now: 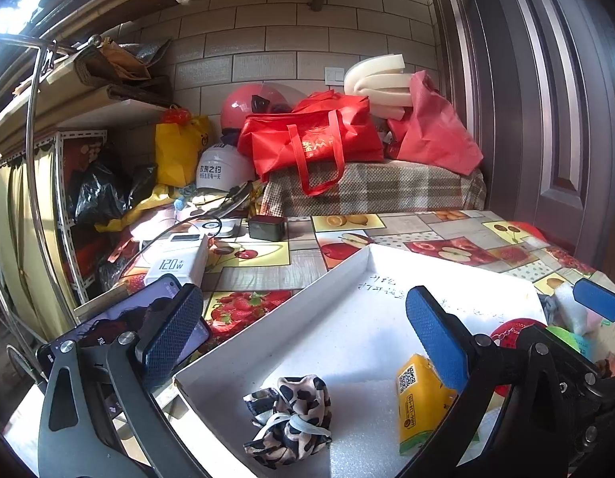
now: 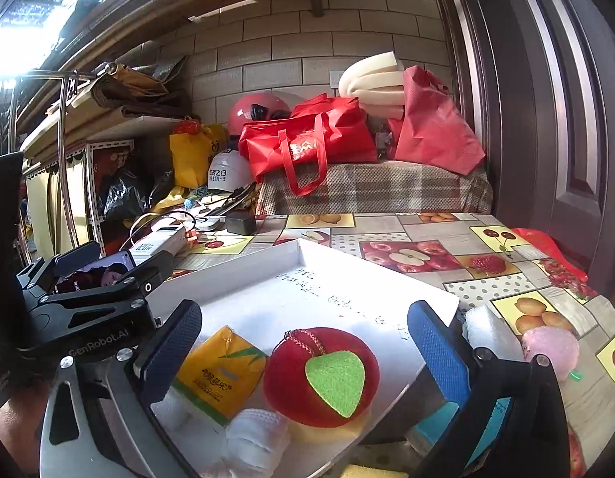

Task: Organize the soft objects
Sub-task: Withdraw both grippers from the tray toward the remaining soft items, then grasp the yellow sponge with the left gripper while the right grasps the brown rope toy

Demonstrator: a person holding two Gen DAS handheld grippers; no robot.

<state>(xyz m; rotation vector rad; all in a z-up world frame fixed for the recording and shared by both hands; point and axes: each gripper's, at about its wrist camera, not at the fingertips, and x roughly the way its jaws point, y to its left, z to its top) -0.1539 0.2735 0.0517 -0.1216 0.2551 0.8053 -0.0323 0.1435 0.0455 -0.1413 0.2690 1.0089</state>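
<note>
My left gripper [image 1: 303,338] stands wide, jaws fully apart, nothing between the pads. Directly below and between its fingers lies a leopard-print scrunchie [image 1: 289,418] inside the white tray [image 1: 267,318]. A yellow tissue pack [image 1: 421,402] stands in the tray just beside my right-hand finger. Beyond the left-hand finger a phone [image 1: 120,318] lies on the tabletop [image 1: 267,267], with a white power bank [image 1: 179,259] farther out.

My right gripper [image 2: 303,338] is likewise wide and holds nothing. Between its fingers, in the tray, rests a red apple-shaped sponge [image 2: 323,374] with a green leaf. The tissue pack sits just left of it, touching it. A white rolled cloth [image 2: 255,434] lies nearest, in front of both. Outside the right-hand finger, a pink soft ball [image 2: 550,348] rests on the tabletop.
</note>
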